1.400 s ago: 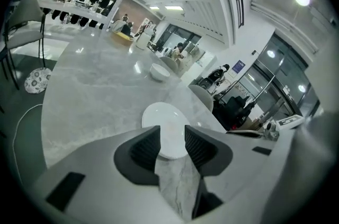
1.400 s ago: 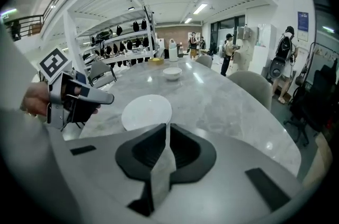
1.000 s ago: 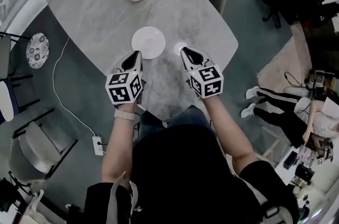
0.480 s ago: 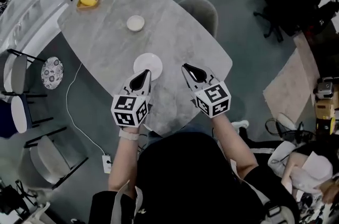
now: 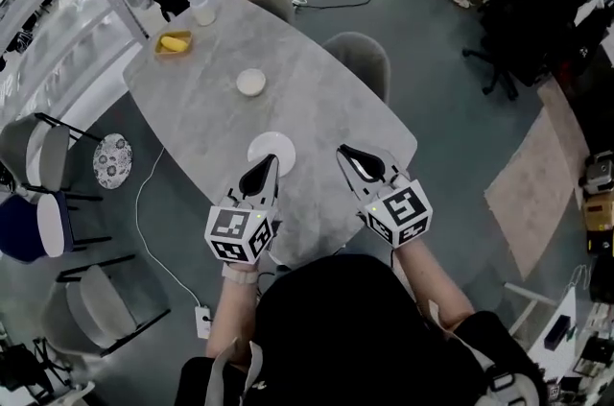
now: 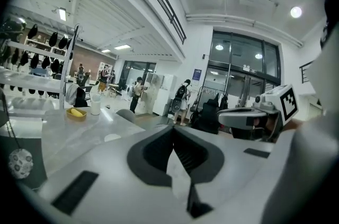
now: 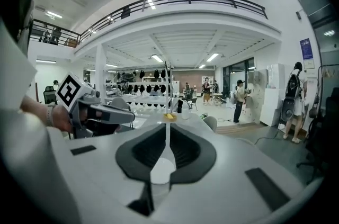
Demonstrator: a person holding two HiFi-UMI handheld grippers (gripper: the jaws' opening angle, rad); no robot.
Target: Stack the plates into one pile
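Two white pieces sit on the counter (image 5: 317, 97), unstacked. The plate (image 5: 268, 148) is close to the near edge. The dish (image 5: 250, 83) is smaller, plate or shallow bowl, can't tell which, and lies further up toward the far end, well apart from the plate. The left gripper (image 5: 274, 160) and right gripper (image 5: 341, 149) are side by side over the near end of the counter, raised off it and touching neither piece. In the head view the left tip overlaps the plate's near rim. Left fingers (image 6: 159, 151) are fully closed with nothing between them. Right fingers (image 7: 185, 151) are also closed tip to tip and hold nothing. At the far end is a yellow tray (image 5: 174, 42) with something yellow in it, and a bottle (image 5: 200, 6) just beyond it. Two chairs (image 5: 360, 59) are tucked in on the right side.
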